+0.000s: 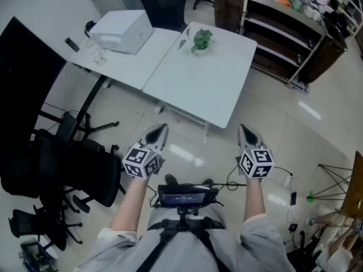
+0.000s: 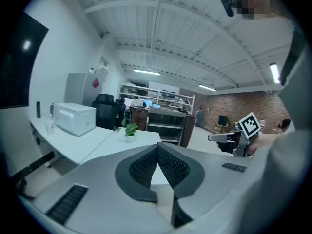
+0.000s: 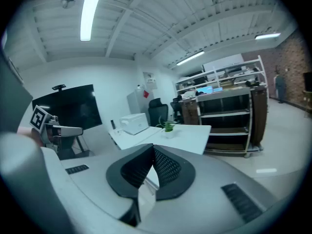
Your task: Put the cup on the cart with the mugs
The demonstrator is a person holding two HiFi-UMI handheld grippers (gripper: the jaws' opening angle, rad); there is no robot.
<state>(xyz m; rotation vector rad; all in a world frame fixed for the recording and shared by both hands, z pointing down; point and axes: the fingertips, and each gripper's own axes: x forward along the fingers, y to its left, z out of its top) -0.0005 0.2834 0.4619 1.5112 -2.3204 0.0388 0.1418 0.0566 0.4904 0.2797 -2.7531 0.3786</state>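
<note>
A small clear cup [image 1: 100,56] stands on the left white table [image 1: 136,67], next to a white printer [image 1: 122,30]; the left gripper view also shows the cup [image 2: 49,126]. A dark shelf cart [image 1: 283,35] with small items on top stands at the far right, beyond the tables. My left gripper [image 1: 160,130] and right gripper [image 1: 245,130] hang side by side over the floor, short of the tables. The jaws of each meet at the tips with nothing between them, as the left gripper [image 2: 157,147] and the right gripper [image 3: 152,147] show in their own views.
A potted plant [image 1: 201,40] sits on the right white table [image 1: 210,78]. Black office chairs [image 1: 74,169] crowd the left, under a large dark screen [image 1: 25,67]. Another chair [image 1: 164,4] stands behind the tables. Cables and a tripod [image 1: 334,180] lie on the floor at right.
</note>
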